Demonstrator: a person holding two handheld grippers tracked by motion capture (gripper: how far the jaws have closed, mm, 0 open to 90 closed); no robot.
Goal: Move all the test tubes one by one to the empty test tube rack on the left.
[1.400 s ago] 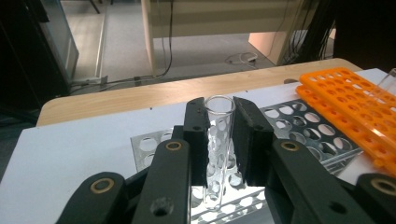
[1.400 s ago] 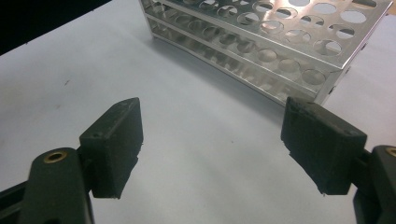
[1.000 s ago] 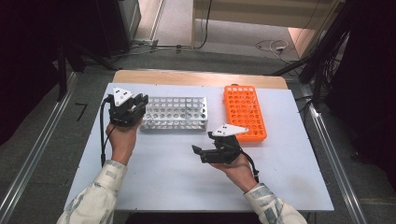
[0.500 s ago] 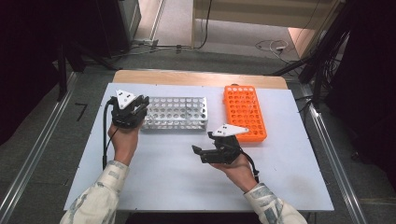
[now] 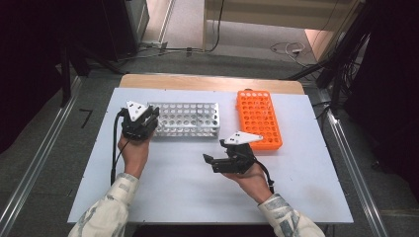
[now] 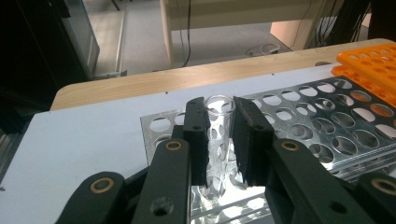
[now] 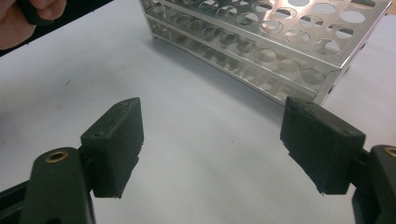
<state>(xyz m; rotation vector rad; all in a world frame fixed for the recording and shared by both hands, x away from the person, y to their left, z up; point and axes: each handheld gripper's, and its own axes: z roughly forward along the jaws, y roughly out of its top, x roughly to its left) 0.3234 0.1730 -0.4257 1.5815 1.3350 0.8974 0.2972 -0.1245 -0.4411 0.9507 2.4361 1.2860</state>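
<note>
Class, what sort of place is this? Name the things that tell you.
Probably a lab workbench: a metal tube rack, an orange tube rack and a glass test tube on a white table.

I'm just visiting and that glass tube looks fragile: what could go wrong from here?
1. The left hand-held gripper clamps the clear test tube over the metal rack; squeezing harder might crack it.
2. Tilting the tube in its hole could jam it or tug the rack.
3. The right hand-held gripper hangs open near the rack and might bump it.
</note>
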